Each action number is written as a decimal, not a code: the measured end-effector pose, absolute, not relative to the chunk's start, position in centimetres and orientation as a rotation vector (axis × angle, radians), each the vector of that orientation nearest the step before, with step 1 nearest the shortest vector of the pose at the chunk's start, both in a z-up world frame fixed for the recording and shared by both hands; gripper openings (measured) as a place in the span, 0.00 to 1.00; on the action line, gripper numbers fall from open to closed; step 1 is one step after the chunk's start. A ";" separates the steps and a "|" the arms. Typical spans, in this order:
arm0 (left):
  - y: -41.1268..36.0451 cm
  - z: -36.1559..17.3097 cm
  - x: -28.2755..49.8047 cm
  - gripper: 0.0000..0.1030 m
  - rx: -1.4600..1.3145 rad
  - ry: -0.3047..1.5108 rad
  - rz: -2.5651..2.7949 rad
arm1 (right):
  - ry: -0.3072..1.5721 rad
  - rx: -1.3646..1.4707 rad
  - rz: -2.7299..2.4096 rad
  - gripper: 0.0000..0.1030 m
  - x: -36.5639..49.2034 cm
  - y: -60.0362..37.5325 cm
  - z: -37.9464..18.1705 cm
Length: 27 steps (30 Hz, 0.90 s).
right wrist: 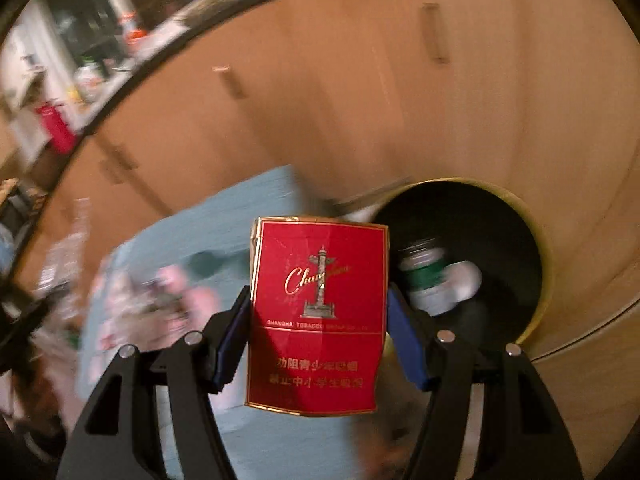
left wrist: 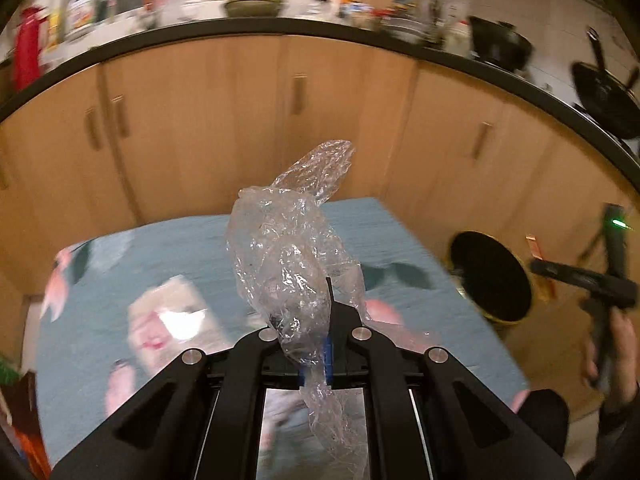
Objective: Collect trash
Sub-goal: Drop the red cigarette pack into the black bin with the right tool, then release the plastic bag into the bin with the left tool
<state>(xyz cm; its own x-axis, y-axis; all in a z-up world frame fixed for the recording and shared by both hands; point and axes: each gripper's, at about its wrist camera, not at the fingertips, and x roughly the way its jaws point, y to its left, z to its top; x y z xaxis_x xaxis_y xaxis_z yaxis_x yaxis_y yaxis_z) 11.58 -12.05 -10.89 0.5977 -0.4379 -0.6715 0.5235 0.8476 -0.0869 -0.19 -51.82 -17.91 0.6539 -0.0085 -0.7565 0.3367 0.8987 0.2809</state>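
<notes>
My left gripper (left wrist: 316, 320) is shut on a crumpled clear plastic wrap (left wrist: 288, 248) and holds it up above the light blue table (left wrist: 168, 248). My right gripper (right wrist: 318, 292) is shut on a red cigarette pack (right wrist: 320, 312), held upright in front of the round gold-rimmed trash bin (right wrist: 532, 248). A green and white can (right wrist: 432, 280) lies inside the bin. In the left wrist view the bin (left wrist: 492, 276) stands at the table's right edge, and the right gripper (left wrist: 584, 280) is beside it.
Blurred pink and white litter (left wrist: 168, 320) lies on the table, also in the right wrist view (right wrist: 140, 300). Wooden cabinets (left wrist: 224, 120) under a dark-edged counter (left wrist: 280, 26) crowded with kitchenware stand behind. A black pan (left wrist: 600, 96) sits at the right.
</notes>
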 end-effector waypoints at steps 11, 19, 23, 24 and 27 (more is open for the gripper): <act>-25.3 -11.5 9.2 0.06 0.267 0.767 -0.742 | 1.042 0.349 -0.423 0.74 5.6 -60.4 -28.5; -33.2 -13.7 9.0 0.06 0.310 0.825 -0.882 | 0.923 0.412 -0.408 0.88 0.7 -60.6 -26.3; -38.1 -15.3 9.5 0.06 0.342 0.867 -0.972 | 0.831 0.432 -0.413 0.88 -3.2 -59.6 -24.6; -39.0 -15.8 9.7 0.06 0.348 0.877 -0.988 | 0.821 0.434 -0.420 0.88 -3.9 -59.4 -24.6; -42.6 -17.4 10.7 0.06 0.345 0.919 -1.025 | 0.809 0.436 -0.444 0.88 -5.8 -59.6 -24.3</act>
